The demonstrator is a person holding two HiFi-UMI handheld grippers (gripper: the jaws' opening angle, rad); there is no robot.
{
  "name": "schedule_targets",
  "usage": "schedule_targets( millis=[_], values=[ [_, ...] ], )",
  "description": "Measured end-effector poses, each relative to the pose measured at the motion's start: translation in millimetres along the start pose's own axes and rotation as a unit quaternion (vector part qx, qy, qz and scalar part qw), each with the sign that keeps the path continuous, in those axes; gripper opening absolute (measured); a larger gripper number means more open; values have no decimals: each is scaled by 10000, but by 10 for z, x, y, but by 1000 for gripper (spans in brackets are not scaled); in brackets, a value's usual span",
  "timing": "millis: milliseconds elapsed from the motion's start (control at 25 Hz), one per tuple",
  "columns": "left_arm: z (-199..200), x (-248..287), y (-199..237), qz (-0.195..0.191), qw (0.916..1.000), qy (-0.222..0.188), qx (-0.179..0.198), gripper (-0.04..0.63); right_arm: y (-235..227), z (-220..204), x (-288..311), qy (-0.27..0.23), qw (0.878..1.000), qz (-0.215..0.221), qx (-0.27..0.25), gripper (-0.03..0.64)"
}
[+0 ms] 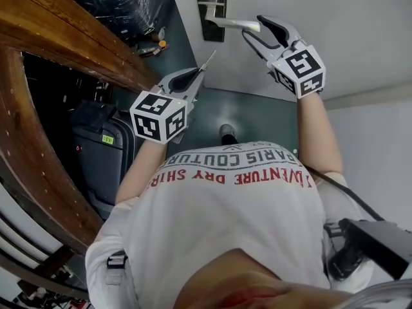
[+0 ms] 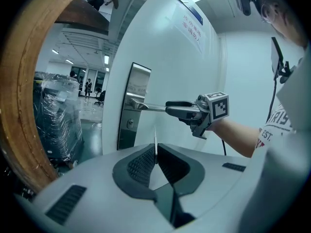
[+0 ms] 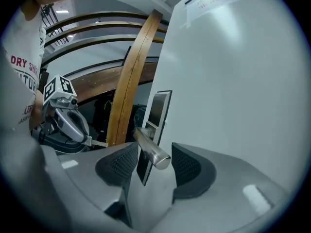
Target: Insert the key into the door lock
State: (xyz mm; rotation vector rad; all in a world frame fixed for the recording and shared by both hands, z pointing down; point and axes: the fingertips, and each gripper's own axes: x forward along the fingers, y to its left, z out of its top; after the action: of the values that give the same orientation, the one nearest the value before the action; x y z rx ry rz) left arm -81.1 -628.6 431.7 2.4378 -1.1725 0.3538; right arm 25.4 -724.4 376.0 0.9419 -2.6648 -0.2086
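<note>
A thin silver key [image 2: 155,141] stands on edge between the pads of my left gripper [image 2: 155,155], which is shut on it; its blade points toward the white door. In the head view the left gripper [image 1: 197,77] holds the key [image 1: 208,62] below and left of the lock plate [image 1: 210,8]. The round keyhole [image 2: 129,124] sits under the silver handle [image 2: 148,108] on that plate. My right gripper [image 3: 151,161] is open, with the free end of the handle [image 3: 152,150] between its jaws and a gap on each side. The same gripper [image 1: 259,32] shows at the handle's tip [image 1: 237,23].
A curved wooden beam [image 1: 38,89] runs along the left, close to my left arm. A black case [image 1: 103,153] stands under it, and wrapped goods [image 2: 56,115] stand farther off. The white door [image 1: 322,31] fills the right side; a paper notice [image 2: 190,23] hangs high on it.
</note>
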Motion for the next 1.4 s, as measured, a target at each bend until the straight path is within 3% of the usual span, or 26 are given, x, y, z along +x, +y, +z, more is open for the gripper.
schedule_targets(
  millis=[520,640,760,840,1000,1400],
  values=[
    [16,91,71,2,9998,-107,-177,21,-38,-90,62,41,9998,-50,181,178],
    [81,163,147,-46,9984,-310,-463,21,-30,-79,50,58,9997,-70,206,178],
    [71,292,261,-137,9925,-543,-1083,21,-13,-72,48,71,9997,-61,213,179],
    [62,394,328,-315,9809,-757,-1762,21,-7,-66,49,61,9997,-62,213,179],
    [61,593,426,-714,9443,-1101,-3016,21,-11,-70,44,79,9997,-71,224,178],
    [5,894,581,-1284,8657,-1497,-4600,21,-12,-60,53,59,9995,-118,270,179]
  ],
)
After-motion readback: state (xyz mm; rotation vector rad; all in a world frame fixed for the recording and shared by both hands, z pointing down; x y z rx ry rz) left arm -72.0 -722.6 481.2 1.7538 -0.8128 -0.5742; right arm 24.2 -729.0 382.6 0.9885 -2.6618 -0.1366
